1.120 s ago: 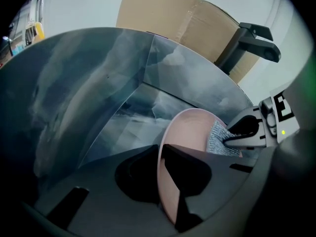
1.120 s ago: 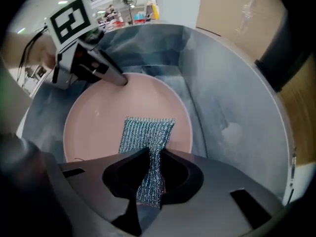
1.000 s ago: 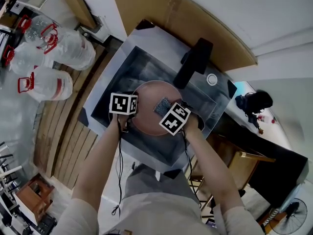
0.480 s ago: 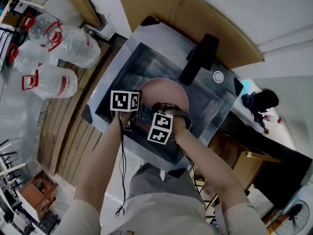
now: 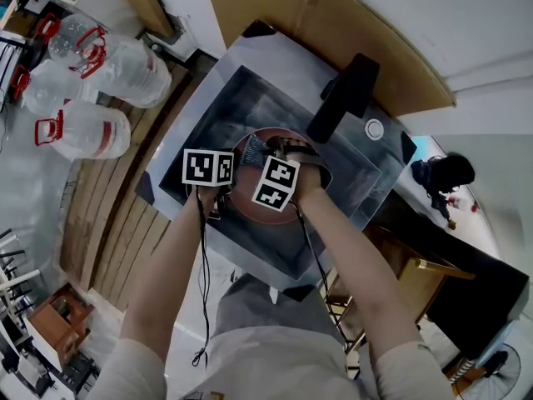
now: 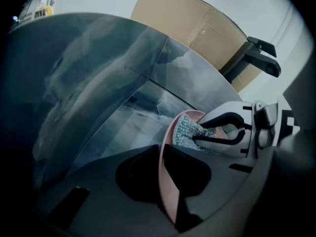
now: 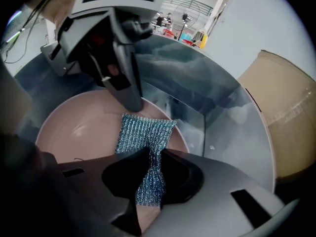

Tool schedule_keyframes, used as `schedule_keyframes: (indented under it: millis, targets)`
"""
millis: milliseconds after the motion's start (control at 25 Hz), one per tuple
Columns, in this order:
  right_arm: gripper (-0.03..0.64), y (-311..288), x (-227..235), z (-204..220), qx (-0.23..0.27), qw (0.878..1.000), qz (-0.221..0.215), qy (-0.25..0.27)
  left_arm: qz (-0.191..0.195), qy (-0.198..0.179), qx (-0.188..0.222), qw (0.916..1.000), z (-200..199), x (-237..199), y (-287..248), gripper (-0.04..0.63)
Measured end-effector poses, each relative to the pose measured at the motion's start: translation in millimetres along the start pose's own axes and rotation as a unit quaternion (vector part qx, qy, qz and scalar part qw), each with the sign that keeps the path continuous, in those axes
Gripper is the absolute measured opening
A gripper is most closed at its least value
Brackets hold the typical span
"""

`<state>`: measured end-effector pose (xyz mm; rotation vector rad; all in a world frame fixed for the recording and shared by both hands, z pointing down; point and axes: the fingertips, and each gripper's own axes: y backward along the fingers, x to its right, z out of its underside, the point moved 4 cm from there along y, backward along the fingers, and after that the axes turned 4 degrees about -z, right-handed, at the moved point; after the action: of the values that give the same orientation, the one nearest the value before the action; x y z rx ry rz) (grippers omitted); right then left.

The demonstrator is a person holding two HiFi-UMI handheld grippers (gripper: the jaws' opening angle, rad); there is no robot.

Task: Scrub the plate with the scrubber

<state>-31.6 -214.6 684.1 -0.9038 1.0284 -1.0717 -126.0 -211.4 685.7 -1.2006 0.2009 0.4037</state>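
A pink plate (image 5: 250, 200) is tipped up inside the steel sink (image 5: 200, 111). My left gripper (image 6: 163, 154) has the plate's rim (image 6: 167, 191) between its jaws; the jaws are closing, pads against the rim. In the head view its marker cube (image 5: 208, 167) covers the plate's left edge. My right gripper (image 7: 150, 169) is shut on a silvery-blue mesh scrubber (image 7: 143, 132), whose free end lies spread flat on the plate's face (image 7: 74, 127) near the far rim. The left gripper view shows the scrubber (image 6: 187, 132) pressed on the plate.
A black faucet (image 5: 343, 98) reaches over the sink's back edge, close to my right gripper. A cardboard sheet (image 5: 275, 7) leans behind the sink. Several large water bottles (image 5: 83, 132) stand on the floor to the left.
The right gripper has swept the scrubber over the plate, first toward the near left, then up toward the far rim. The left gripper has stayed on the plate's rim.
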Motion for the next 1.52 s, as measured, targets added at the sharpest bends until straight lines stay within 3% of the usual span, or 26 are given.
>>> schedule_keyframes:
  millis: [120, 200, 320, 480, 600, 720, 880, 1040, 1160, 1280, 1440, 1520]
  targets:
    - [0.098, 3.3, 17.8, 24.4, -0.036, 0.999, 0.035, -0.02, -0.001, 0.004, 0.0, 1.0, 0.1, 0.7, -0.2, 0.048]
    - [0.097, 8.7, 21.3, 45.1, -0.07, 0.997, 0.035, -0.026, 0.0, 0.007, -0.001, 1.0, 0.8, 0.5, 0.2, 0.048]
    - [0.097, 19.6, 11.5, 67.3, -0.099, 0.995, 0.006, -0.032, -0.001, 0.001, -0.004, 1.0, 1.9, 0.5, 0.8, 0.048]
    - [0.098, 35.7, -26.2, 80.2, -0.117, 0.992, -0.035, 0.015, 0.0, 0.007, -0.007, 1.0, 1.4, 0.4, -0.1, 0.048]
    - [0.098, 43.8, -60.5, 72.6, -0.098, 0.993, -0.06, 0.038, 0.0, 0.011, -0.011, 0.9999, 4.6, 0.6, 1.0, 0.048]
    - [0.103, 44.7, -92.5, 46.6, -0.042, 0.994, -0.075, 0.069, -0.008, 0.008, -0.009, 0.9999, 4.0, 2.1, 0.9, 0.048]
    - [0.104, 37.5, -118.9, 13.1, 0.02, 0.992, -0.048, 0.113, -0.013, 0.005, -0.006, 0.9999, 5.5, 4.2, 0.8, 0.049]
    - [0.103, 26.9, -104.5, -1.6, 0.042, 0.994, -0.04, 0.088, -0.009, 0.01, -0.005, 0.9999, 4.4, 3.0, 0.4, 0.049]
    - [0.103, 19.4, -84.7, -7.8, 0.044, 0.994, -0.025, 0.098, -0.006, 0.021, -0.003, 0.9998, 3.3, 2.1, 0.1, 0.051]
    - [0.101, 11.5, -63.8, -11.7, 0.032, 0.993, -0.006, 0.114, -0.003, 0.035, -0.003, 0.9994, 5.3, 1.4, 0.7, 0.051]
    - [0.101, 4.9, -30.8, -8.0, 0.003, 0.987, 0.031, 0.16, -0.01, 0.025, -0.001, 0.9996, 3.7, 1.2, 2.0, 0.051]
    - [0.101, 1.8, -10.6, 1.7, -0.01, 0.987, 0.05, 0.152, -0.012, 0.02, -0.001, 0.9997, 3.5, 1.6, 1.6, 0.051]
